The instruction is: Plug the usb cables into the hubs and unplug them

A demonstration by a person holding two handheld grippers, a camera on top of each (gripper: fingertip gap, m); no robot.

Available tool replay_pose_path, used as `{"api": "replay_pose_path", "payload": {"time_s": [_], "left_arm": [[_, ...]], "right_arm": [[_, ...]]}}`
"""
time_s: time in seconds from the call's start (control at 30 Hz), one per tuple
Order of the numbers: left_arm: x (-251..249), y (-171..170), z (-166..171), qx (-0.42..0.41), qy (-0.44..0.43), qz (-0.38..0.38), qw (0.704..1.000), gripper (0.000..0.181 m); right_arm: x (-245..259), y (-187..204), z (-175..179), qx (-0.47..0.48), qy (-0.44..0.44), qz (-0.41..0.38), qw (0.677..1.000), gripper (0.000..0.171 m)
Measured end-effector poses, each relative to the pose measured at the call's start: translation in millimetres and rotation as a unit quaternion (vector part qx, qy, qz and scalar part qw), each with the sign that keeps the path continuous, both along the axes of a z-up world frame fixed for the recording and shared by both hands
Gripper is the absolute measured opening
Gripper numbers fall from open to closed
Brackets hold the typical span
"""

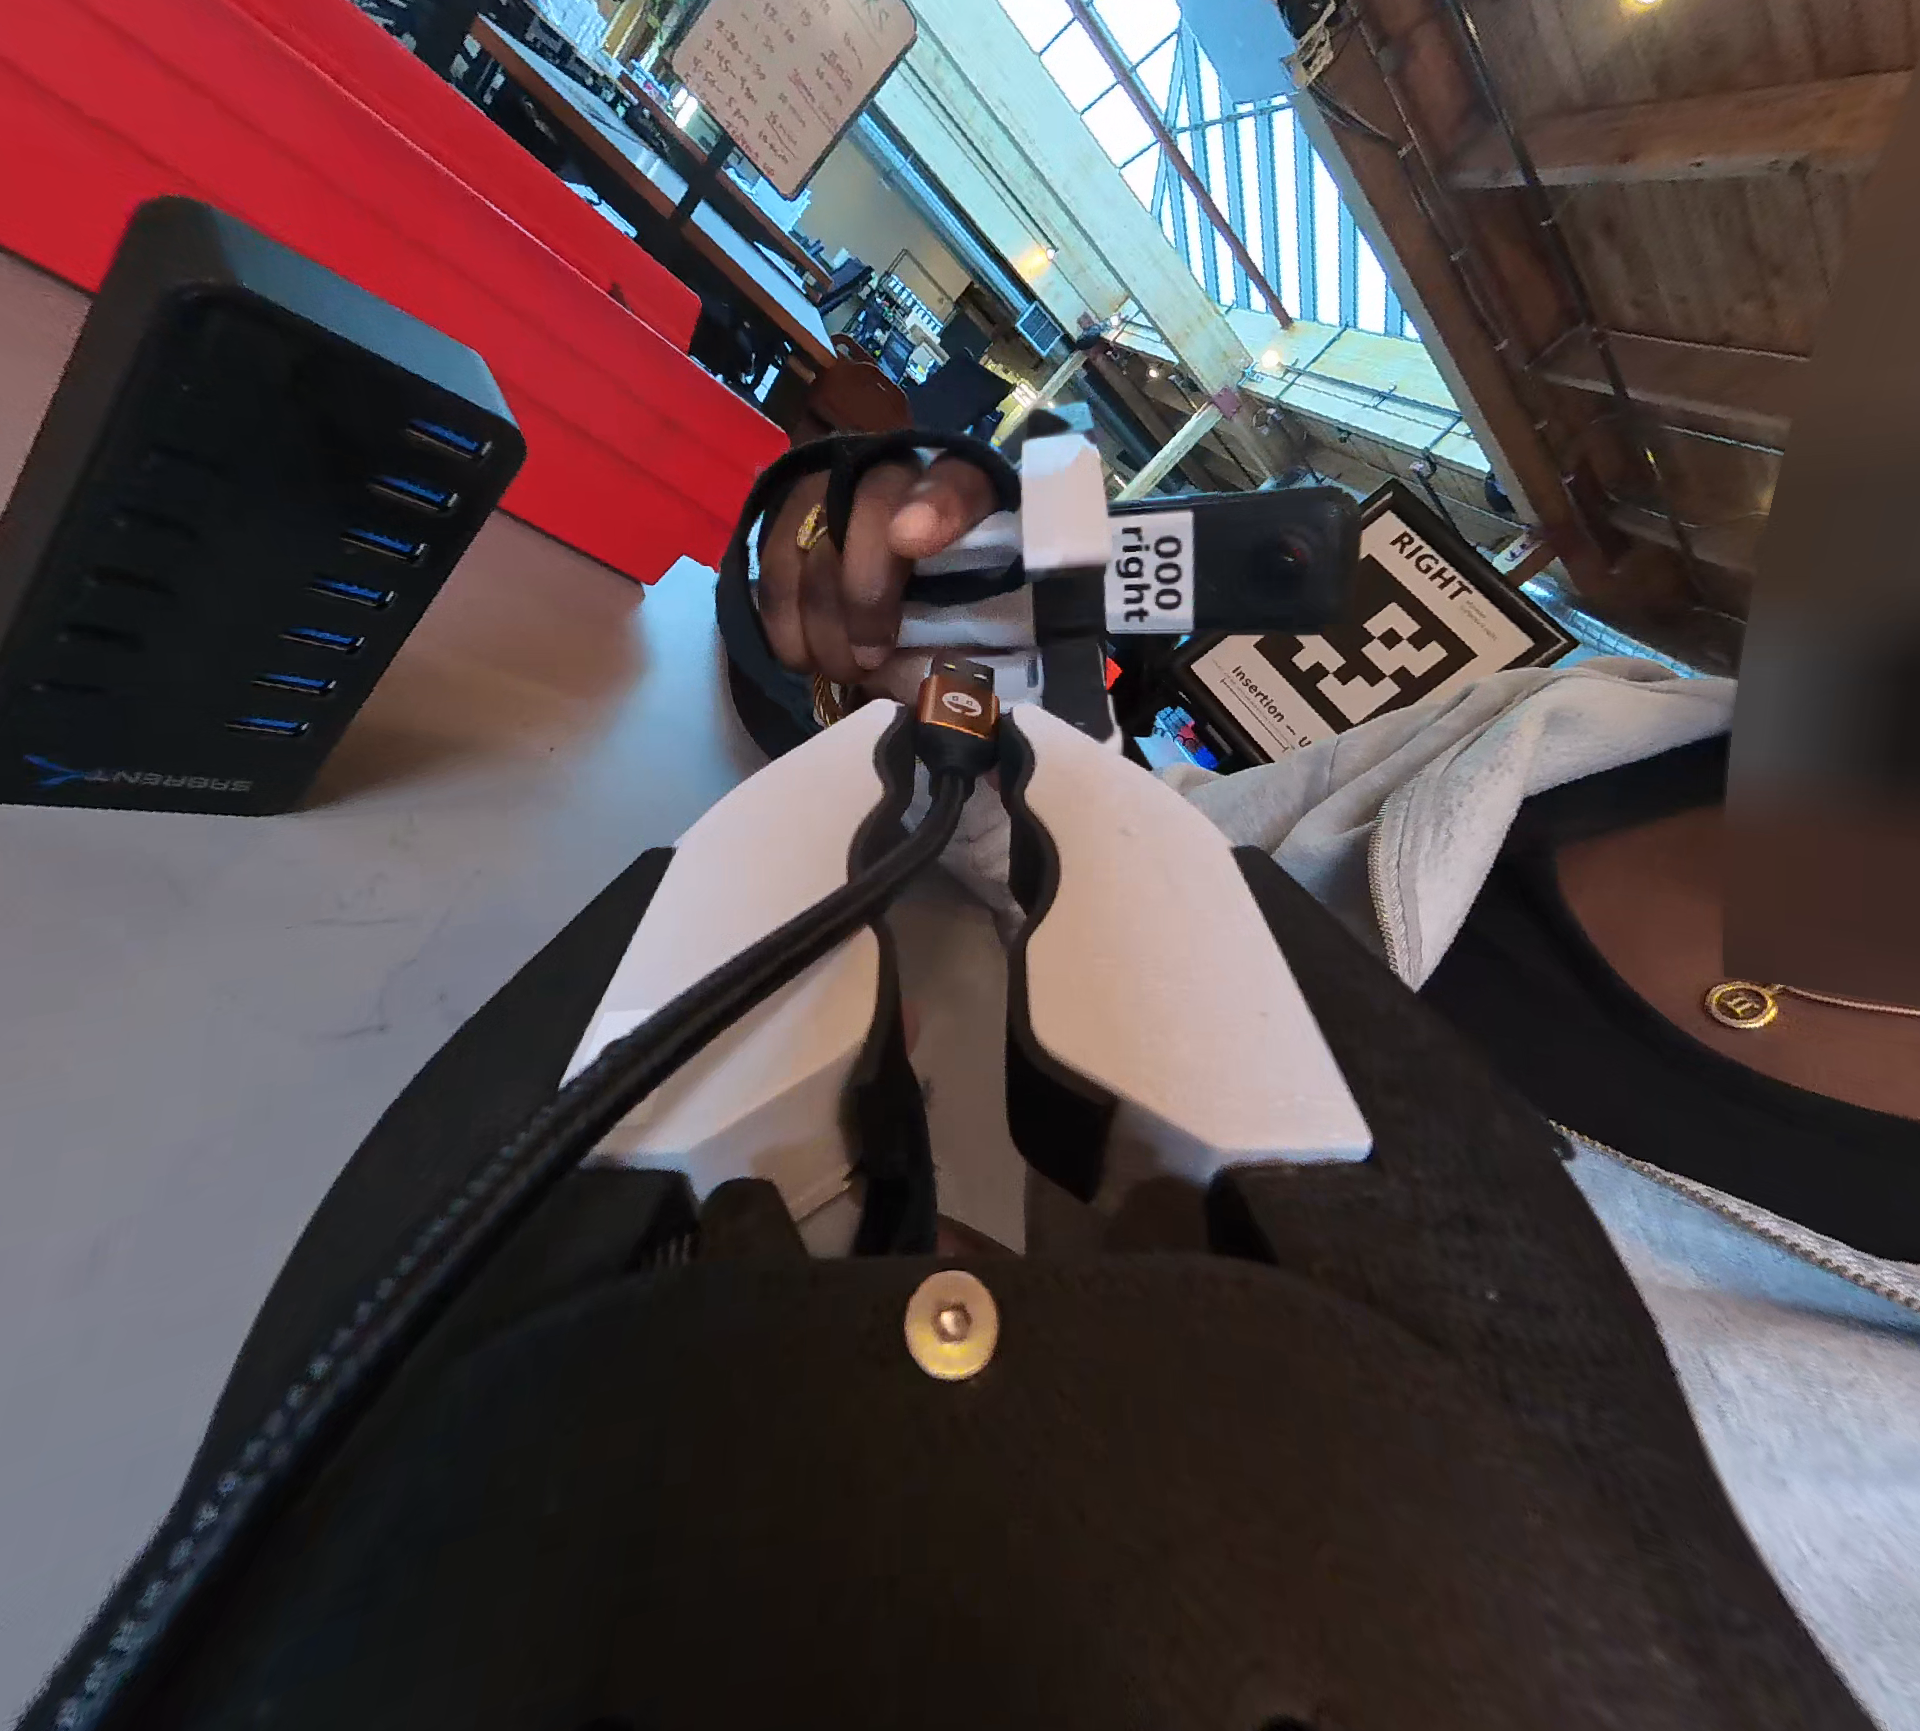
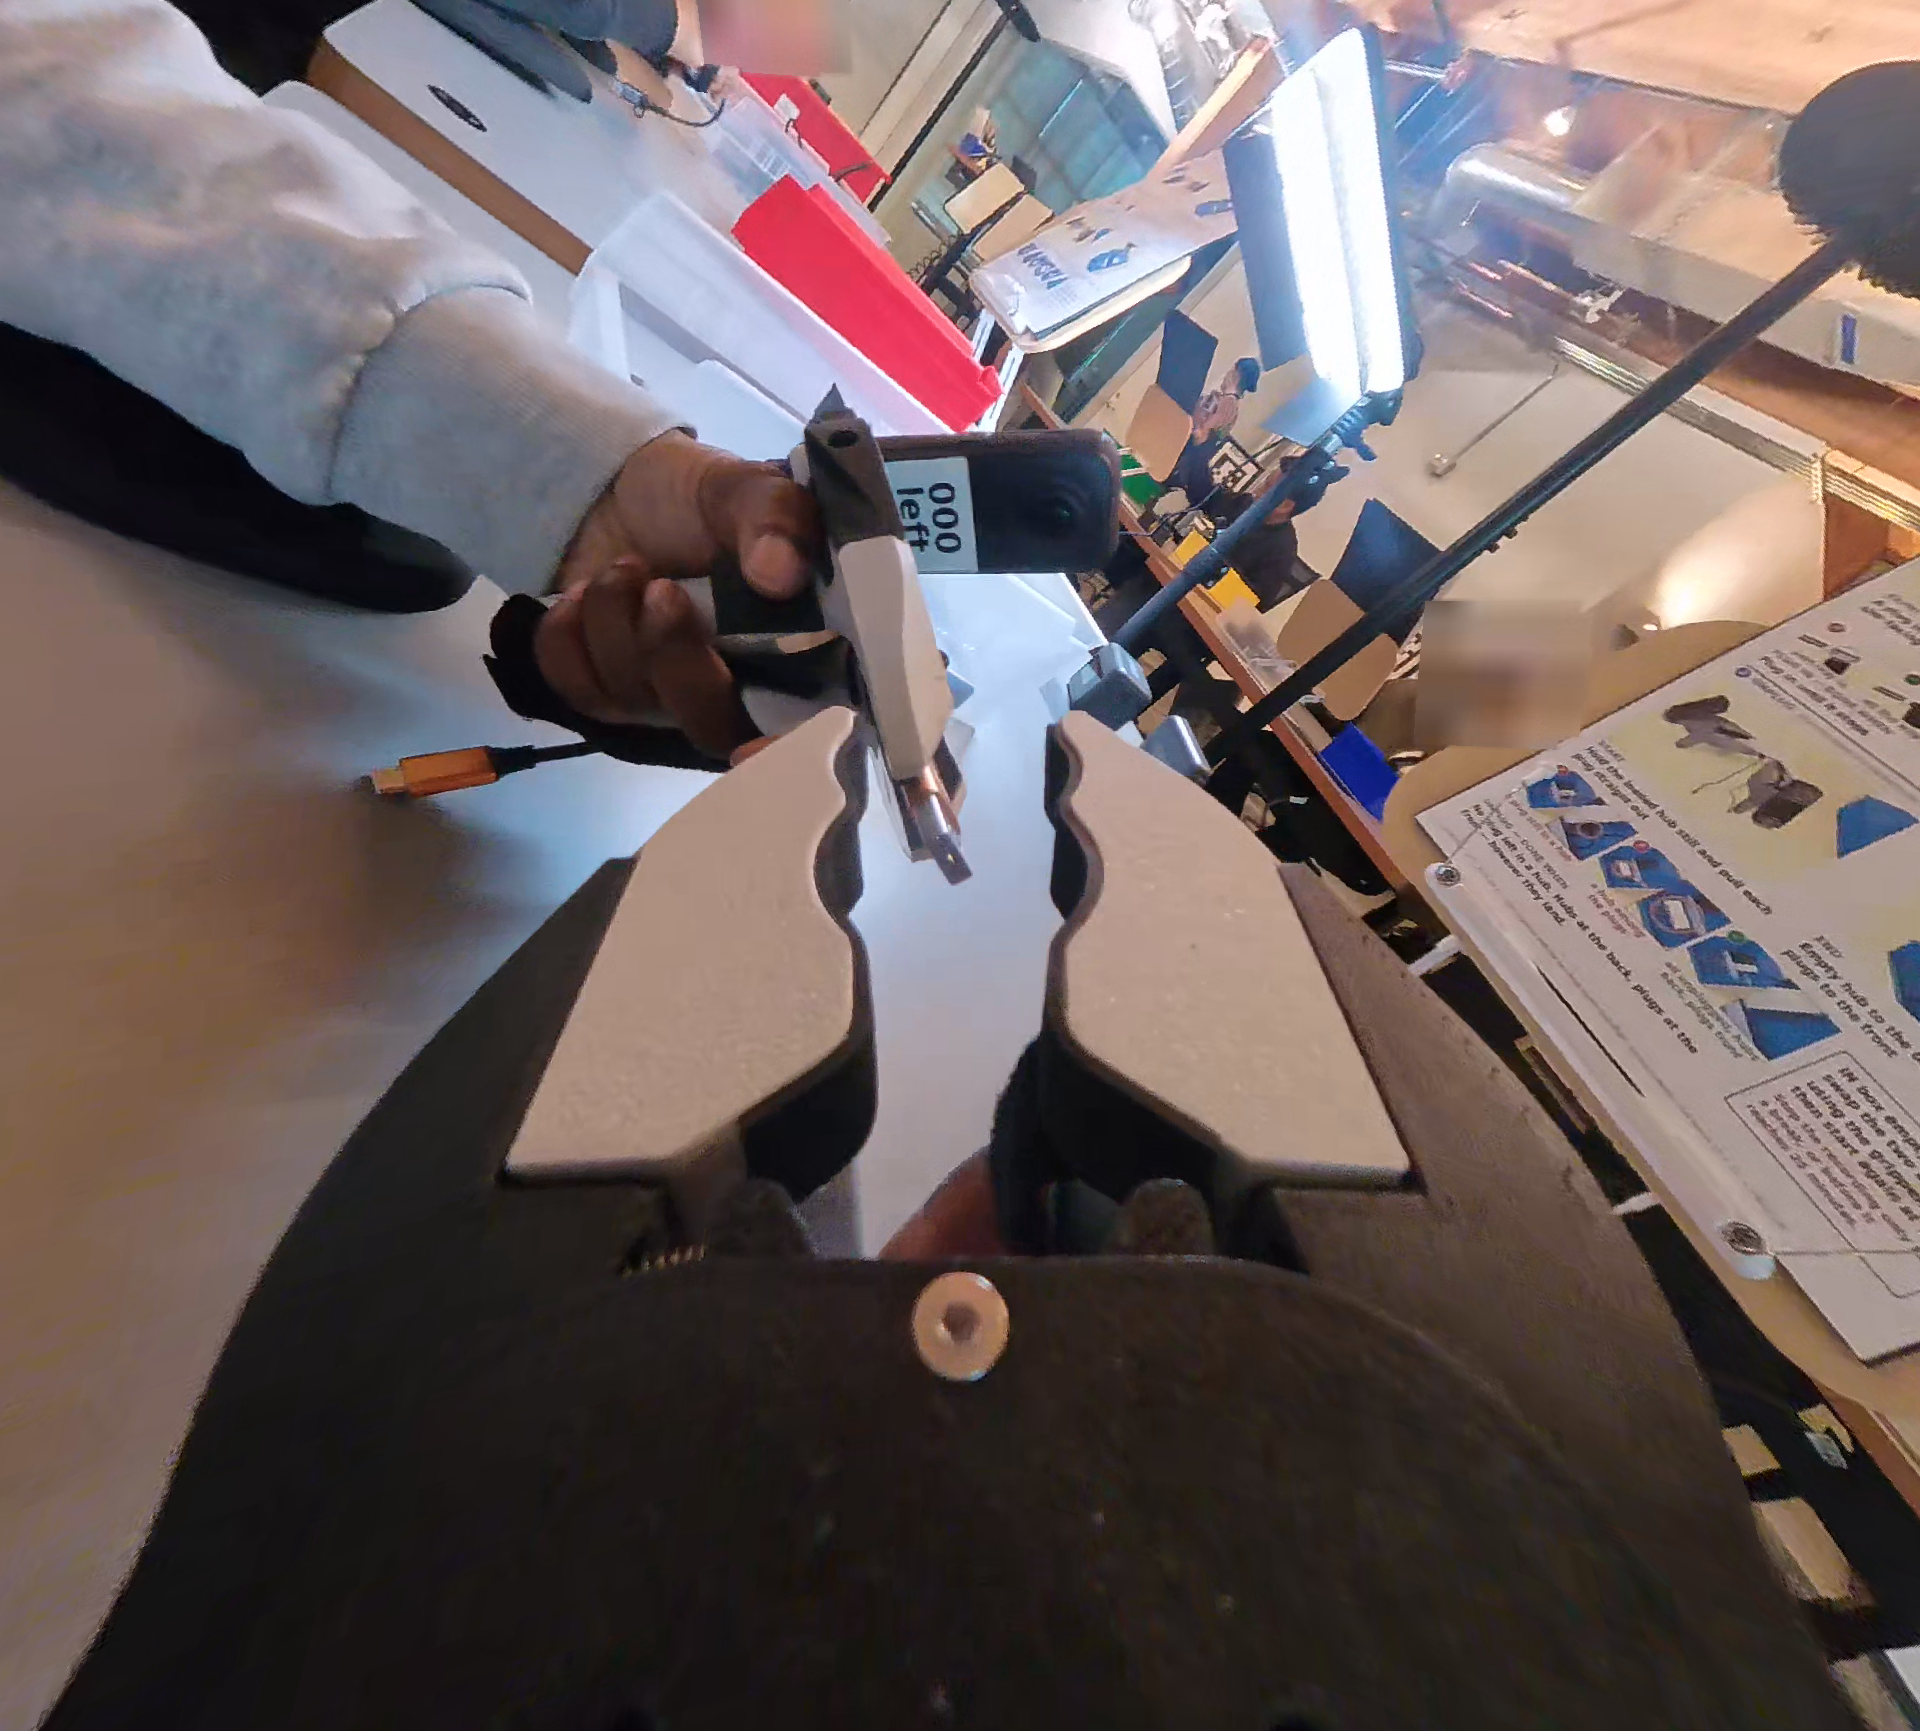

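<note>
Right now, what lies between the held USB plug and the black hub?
In the left wrist view, only bare grey table separates the USB plug from the black hub.

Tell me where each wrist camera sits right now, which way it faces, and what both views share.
Left wrist view: behind the left gripper, shut on the USB plug, facing the right gripper, its hand and the black hub.
Right wrist view: behind the open right gripper, facing the left gripper, its hand and grey sleeve.
Shared: the two cameras face each other over the white table; both show the plug.
</note>
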State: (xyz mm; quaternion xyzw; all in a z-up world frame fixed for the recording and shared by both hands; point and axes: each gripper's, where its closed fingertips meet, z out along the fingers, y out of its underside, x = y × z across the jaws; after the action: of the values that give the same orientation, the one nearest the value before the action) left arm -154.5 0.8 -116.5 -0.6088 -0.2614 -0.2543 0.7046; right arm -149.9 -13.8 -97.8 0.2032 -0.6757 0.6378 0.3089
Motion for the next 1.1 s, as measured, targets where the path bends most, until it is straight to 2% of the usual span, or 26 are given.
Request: {"api": "replay_pose_path", "payload": {"time_s": [0.2,0.37,0.47,0.5,0.57,0.63,0.7,0.8,0.87,0.9,0.97,1.1], "left_arm": [[3,1,-1,0.000,-0.006,-0.013,1.000,0.015],[8,-1,3,0.009,-0.012,-0.031,0.999,0.016],[6,-2,7,0.024,0.001,-0.023,0.999,0.018],[5,-2,12,0.036,0.020,-0.013,0.999,0.018],[6,-3,24,0.046,0.089,0.017,0.995,0.031],[4,-4,30,0.027,0.196,0.076,0.977,0.044],[-1,-7,34,-0.002,0.300,0.149,0.942,0.048],[-7,-12,38,-0.035,0.408,0.226,0.884,0.048],[-2,-11,36,-0.061,0.465,0.223,0.855,0.041],[2,-10,33,-0.074,0.484,0.212,0.846,0.038],[7,-10,27,-0.101,0.509,0.190,0.833,0.035],[11,-12,16,-0.162,0.557,0.170,0.797,0.021]], "right_arm": [[-3,-2,-9,0.026,0.017,-0.011,0.999,0.029],[-3,-3,-16,0.048,0.040,-0.013,0.998,0.009],[-4,-4,-13,0.039,0.001,-0.004,0.999,0.007],[-4,-4,-9,0.024,-0.028,0.003,0.999,0.007],[-5,-3,2,-0.013,-0.126,0.025,0.992,0.007],[-7,-3,11,-0.048,-0.278,0.074,0.956,0.007],[-7,-3,19,-0.083,-0.432,0.144,0.887,0.006],[-8,-7,15,-0.082,-0.623,0.227,0.745,0.006],[-3,-8,11,-0.054,-0.721,0.281,0.631,0.007],[-2,-8,10,-0.045,-0.747,0.298,0.592,0.007],[1,-9,7,-0.032,-0.764,0.303,0.568,0.007],[13,-9,-2,0.031,-0.763,0.283,0.580,0.007]]}}
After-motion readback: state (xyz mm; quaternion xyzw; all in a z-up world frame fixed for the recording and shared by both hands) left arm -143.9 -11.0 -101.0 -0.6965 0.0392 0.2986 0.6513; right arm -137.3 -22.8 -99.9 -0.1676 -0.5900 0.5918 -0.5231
